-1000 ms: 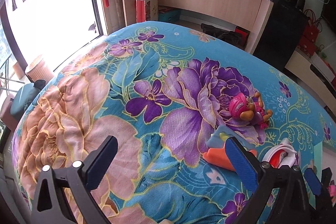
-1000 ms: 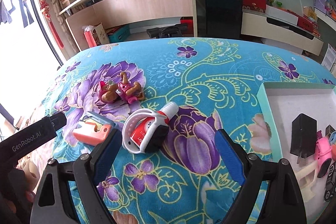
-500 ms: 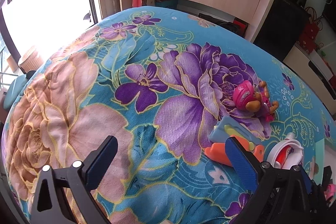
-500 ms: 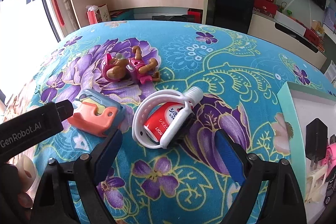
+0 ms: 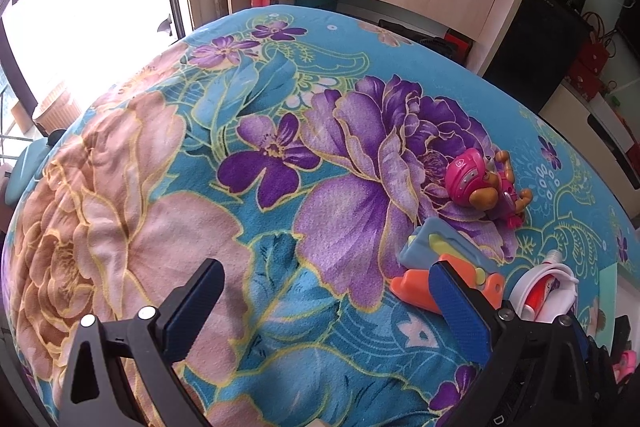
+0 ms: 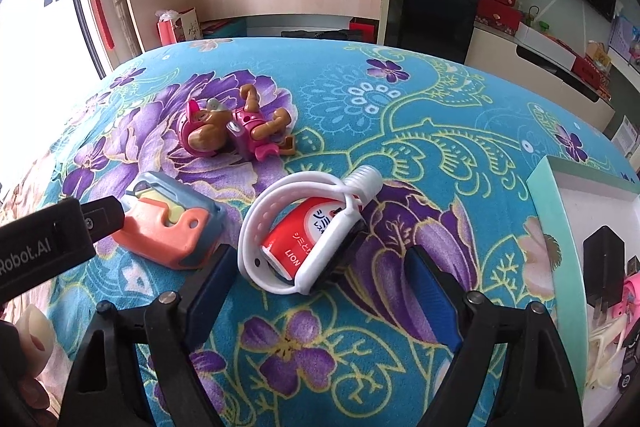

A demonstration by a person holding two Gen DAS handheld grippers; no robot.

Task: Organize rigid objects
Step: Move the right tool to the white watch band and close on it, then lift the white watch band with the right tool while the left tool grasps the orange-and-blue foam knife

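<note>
My left gripper (image 5: 320, 307) gapes empty over bare floral blanket (image 5: 248, 211), the orange-and-blue folding toy (image 5: 444, 267) at its two o'clock; my right gripper (image 6: 316, 287), nearer, jaws wide but just narrowing, has the red tube in its white strap (image 6: 304, 227) at twelve o'clock, untouched, long axis toward one o'clock; the tray (image 6: 548, 227) lies at three

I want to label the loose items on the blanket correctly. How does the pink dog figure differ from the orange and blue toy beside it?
The pink dog figure is a character with a brown face, limbs and a pink helmet; the orange and blue toy is a flat, blocky piece with a yellow insert. The dog figure lies farther from the camera, sprawled with legs sticking out; the toy lies flat, nearer the right gripper. Both rest loose on the floral blanket, outside the box.
</note>
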